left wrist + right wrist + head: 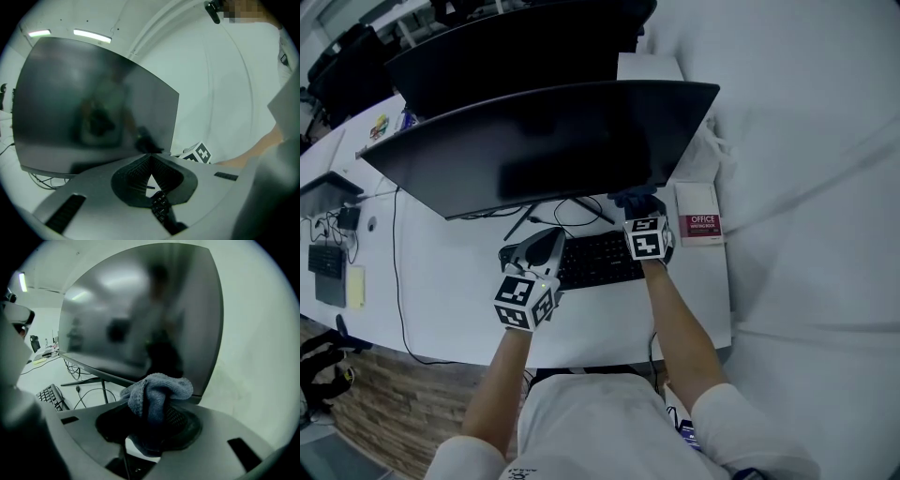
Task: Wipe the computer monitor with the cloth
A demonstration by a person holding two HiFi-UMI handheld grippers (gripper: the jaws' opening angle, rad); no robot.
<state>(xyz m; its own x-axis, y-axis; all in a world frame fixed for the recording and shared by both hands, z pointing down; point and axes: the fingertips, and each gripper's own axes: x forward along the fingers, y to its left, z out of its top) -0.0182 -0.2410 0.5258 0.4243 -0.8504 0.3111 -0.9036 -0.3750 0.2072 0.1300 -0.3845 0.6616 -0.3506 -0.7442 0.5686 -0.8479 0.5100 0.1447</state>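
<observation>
A wide dark monitor (553, 141) stands on the white desk (450, 281), its screen off; it also fills the right gripper view as the monitor (140, 315) and the left gripper view as the monitor (93, 103). My right gripper (639, 204) is shut on a bunched blue-grey cloth (157, 397), held just below the screen's lower right edge. The cloth (636, 198) shows dark in the head view. My left gripper (546, 246) hovers over the keyboard's left end, its jaws shut with nothing between them.
A black keyboard (595, 258) lies under both grippers, with cables (567, 214) and the monitor stand behind it. A book (699, 225) sits at the desk's right end. A second monitor (516, 37) stands behind. Small devices (328, 267) lie at the far left.
</observation>
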